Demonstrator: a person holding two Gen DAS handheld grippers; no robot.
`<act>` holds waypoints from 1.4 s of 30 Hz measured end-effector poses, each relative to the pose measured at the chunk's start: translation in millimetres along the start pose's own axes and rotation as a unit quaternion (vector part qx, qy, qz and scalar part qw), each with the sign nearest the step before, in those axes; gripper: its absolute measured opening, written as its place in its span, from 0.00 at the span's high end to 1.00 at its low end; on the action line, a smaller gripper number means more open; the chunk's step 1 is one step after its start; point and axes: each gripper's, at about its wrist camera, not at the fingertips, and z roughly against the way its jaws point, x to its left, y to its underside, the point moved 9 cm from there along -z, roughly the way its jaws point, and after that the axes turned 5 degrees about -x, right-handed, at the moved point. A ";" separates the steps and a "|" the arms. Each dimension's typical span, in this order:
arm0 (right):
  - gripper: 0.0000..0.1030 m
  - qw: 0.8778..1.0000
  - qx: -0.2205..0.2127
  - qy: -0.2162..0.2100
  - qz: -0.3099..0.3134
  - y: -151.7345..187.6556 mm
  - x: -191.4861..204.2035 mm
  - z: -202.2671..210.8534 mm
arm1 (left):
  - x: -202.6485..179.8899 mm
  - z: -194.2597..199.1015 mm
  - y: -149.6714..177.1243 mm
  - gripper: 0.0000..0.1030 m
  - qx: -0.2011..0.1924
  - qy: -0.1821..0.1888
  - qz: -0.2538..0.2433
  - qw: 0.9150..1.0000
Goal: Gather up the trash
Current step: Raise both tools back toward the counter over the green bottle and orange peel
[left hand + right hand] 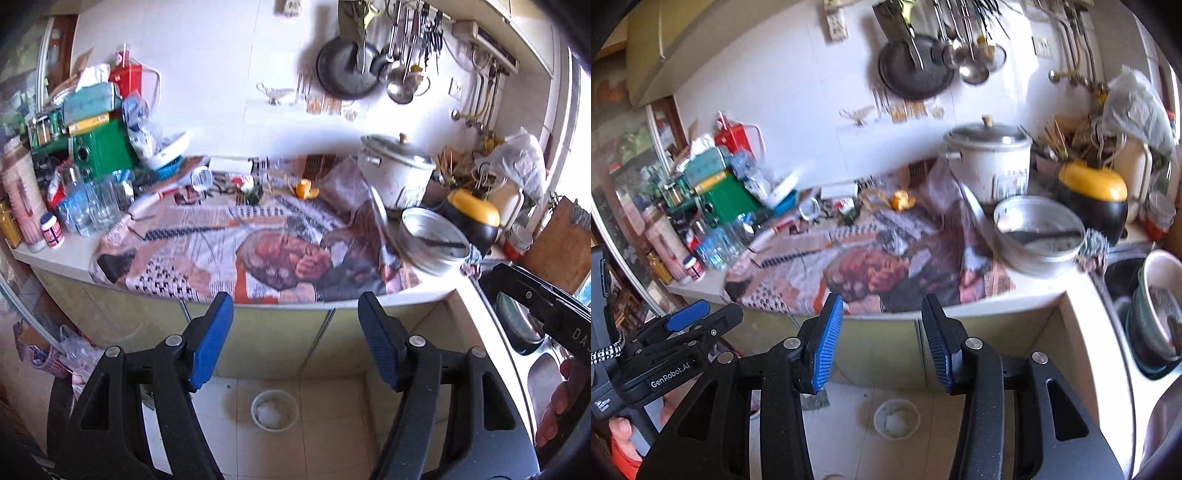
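Nearest, the left gripper (295,332) has its blue-padded jaws spread wide with nothing between them, and the right gripper (882,336) stands partly open, narrower than the left, also empty. Below both, on the pale tiled floor (332,435), sits a small round white bin (274,410) holding a crumpled whitish wad, just in front of the yellow-green cabinet doors (280,332). Above them the white countertop (55,254) is spread with printed newspaper sheets (229,251). An orange peel scrap (306,190) lies far on the paper, mid-counter. To the right stand a round aluminium pan (434,240) and a white lidded rice cooker (395,173); clutter of boxes and bottles crowds the far left
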 end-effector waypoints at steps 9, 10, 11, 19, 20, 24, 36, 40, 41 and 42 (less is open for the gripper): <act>0.52 0.999 -0.036 -0.004 0.017 -42.9 8.8 -9.9 | 20.3 -9.7 -55.9 0.29 -0.039 -0.006 0.004 0.999; 0.52 0.999 -0.037 -0.003 0.016 -46.9 9.6 -16.4 | 24.1 -16.8 -61.2 0.29 -0.040 -0.006 0.004 0.999; 0.52 0.999 -0.037 0.000 0.015 -51.0 9.8 -24.2 | 27.8 -24.3 -66.3 0.29 -0.040 -0.004 0.005 0.999; 0.52 0.999 -0.039 0.026 -0.006 -89.9 13.6 -81.2 | 63.6 -97.3 -123.0 0.29 -0.030 0.026 -0.009 0.999; 0.52 0.999 -0.038 0.030 -0.008 -95.7 15.9 -89.7 | 67.4 -104.9 -129.6 0.29 -0.028 0.031 -0.014 0.999; 0.52 0.998 -0.046 0.043 -0.020 -111.4 21.3 -114.3 | 85.3 -138.5 -150.4 0.29 -0.019 0.041 -0.032 0.998; 0.52 0.998 -0.015 0.054 -0.037 -132.0 2.8 -191.3 | 113.4 -240.9 -164.7 0.29 0.033 0.027 -0.027 0.999; 0.52 0.998 0.004 0.039 -0.038 -139.4 -12.9 -226.5 | 115.7 -277.1 -164.1 0.29 0.049 0.007 -0.011 0.999; 0.52 0.999 0.012 0.032 -0.038 -141.4 -17.1 -237.4 | 115.6 -285.5 -163.8 0.29 0.052 -0.001 -0.008 0.999; 0.52 0.999 0.021 0.023 -0.037 -143.3 -20.7 -249.0 | 115.5 -294.1 -163.5 0.29 0.056 -0.010 -0.003 0.998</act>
